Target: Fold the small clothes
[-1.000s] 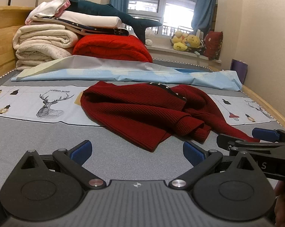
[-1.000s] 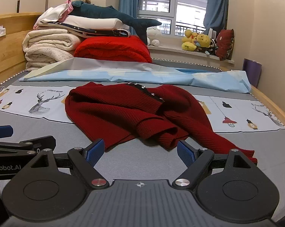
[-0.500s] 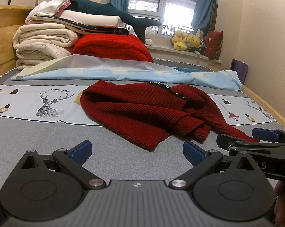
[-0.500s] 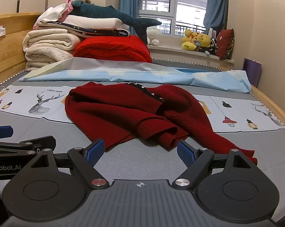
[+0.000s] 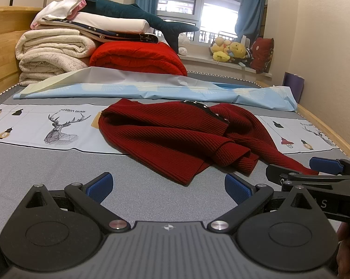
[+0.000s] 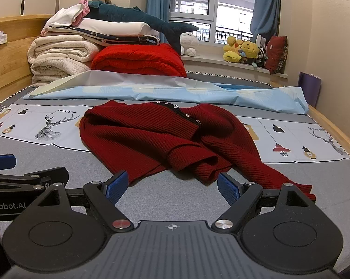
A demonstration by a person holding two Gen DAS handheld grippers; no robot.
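A dark red ribbed knit sweater (image 5: 175, 137) lies crumpled on the grey bed sheet (image 5: 58, 167), also seen in the right wrist view (image 6: 151, 137). One sleeve (image 6: 267, 169) stretches toward the front right. My left gripper (image 5: 168, 186) is open and empty, just short of the sweater's hem. My right gripper (image 6: 173, 184) is open and empty, its blue pads (image 6: 116, 183) close to the hem and a folded cuff. The right gripper also shows at the right edge of the left wrist view (image 5: 314, 174).
A light blue sheet (image 5: 151, 90) lies across the bed behind the sweater. Folded blankets (image 5: 51, 53), a red quilt (image 5: 137, 58) and a plush shark (image 5: 133, 16) are stacked at the back left. Plush toys (image 6: 242, 48) sit on the windowsill. A wooden bed edge (image 6: 332, 127) runs along the right.
Both grippers have crept slightly forward toward the sweater; the sweater has not moved and both grippers stay open.
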